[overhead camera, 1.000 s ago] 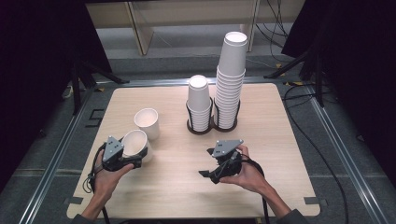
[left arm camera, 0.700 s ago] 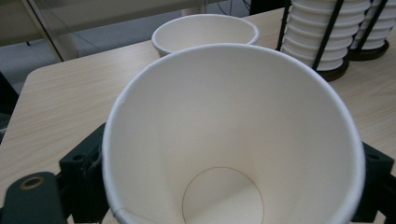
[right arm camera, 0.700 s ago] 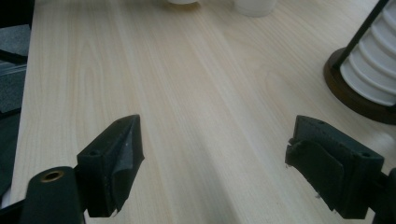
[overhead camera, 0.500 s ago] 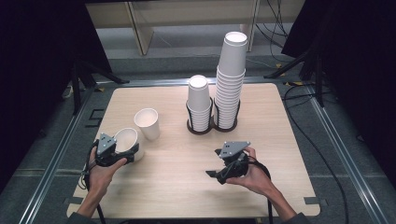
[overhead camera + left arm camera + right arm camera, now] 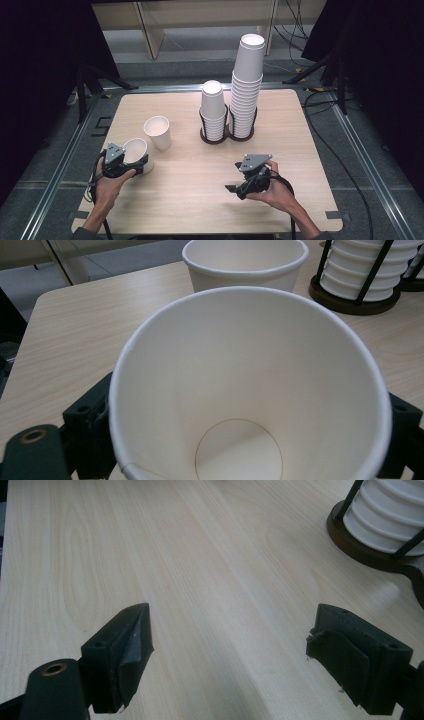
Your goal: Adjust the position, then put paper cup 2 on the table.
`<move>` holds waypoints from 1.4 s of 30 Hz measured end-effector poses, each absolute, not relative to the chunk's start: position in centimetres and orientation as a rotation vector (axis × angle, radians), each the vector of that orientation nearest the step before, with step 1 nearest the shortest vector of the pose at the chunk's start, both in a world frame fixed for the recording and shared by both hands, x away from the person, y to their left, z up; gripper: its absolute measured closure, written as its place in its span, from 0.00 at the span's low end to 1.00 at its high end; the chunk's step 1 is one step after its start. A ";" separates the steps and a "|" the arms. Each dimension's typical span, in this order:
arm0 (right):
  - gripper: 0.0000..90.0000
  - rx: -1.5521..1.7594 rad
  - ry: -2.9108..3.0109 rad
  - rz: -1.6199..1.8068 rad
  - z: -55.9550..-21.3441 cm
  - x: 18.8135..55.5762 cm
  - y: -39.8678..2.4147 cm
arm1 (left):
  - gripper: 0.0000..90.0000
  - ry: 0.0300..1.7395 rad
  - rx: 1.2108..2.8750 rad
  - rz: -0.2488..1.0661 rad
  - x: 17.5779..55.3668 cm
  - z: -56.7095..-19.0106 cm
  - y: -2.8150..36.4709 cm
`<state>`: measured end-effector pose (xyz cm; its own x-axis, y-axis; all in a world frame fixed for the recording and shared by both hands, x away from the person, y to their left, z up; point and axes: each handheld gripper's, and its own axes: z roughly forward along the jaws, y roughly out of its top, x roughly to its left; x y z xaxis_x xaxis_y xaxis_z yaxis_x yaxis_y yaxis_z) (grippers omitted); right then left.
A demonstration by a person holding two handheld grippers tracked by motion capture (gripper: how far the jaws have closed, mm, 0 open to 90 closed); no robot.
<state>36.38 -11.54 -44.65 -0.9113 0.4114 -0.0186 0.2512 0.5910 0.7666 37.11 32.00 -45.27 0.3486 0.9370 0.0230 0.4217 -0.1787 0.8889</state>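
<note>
Between the left gripper's (image 5: 131, 164) jaws, a smooth tapered paper cup (image 5: 250, 390) is held, hiding both pads; right gripper (image 5: 230, 655) gapes wide over pale wood-grain desk (image 5: 200, 555).

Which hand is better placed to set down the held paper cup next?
Left. The left tongs already clasp the paper cup beside the second cup; the right tongs stand open above bare table.

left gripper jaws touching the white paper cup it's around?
Touching. In the left gripper view both black jaws of the left gripper press the white paper cup at its sides, no gap; its rim is squeezed oval.
</note>
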 end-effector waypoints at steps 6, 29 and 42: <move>0.19 0.561 2.622 1.210 -44.7 36.2 -11.8 | 0.13 1.210 1.763 0.759 37.4 -45.4 32.2; 0.20 0.559 2.649 1.208 -45.2 35.6 -11.9 | 0.13 1.130 1.776 0.785 36.3 -46.9 32.9; 0.20 0.568 2.673 1.184 -45.5 35.0 -12.0 | 0.16 1.131 1.798 0.750 35.4 -47.7 33.9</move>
<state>35.03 -12.02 -45.46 -0.9143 0.4049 0.0046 0.2755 0.6137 0.7399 35.42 33.92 -47.70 0.4081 0.9119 0.0437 0.3948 -0.2194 0.8922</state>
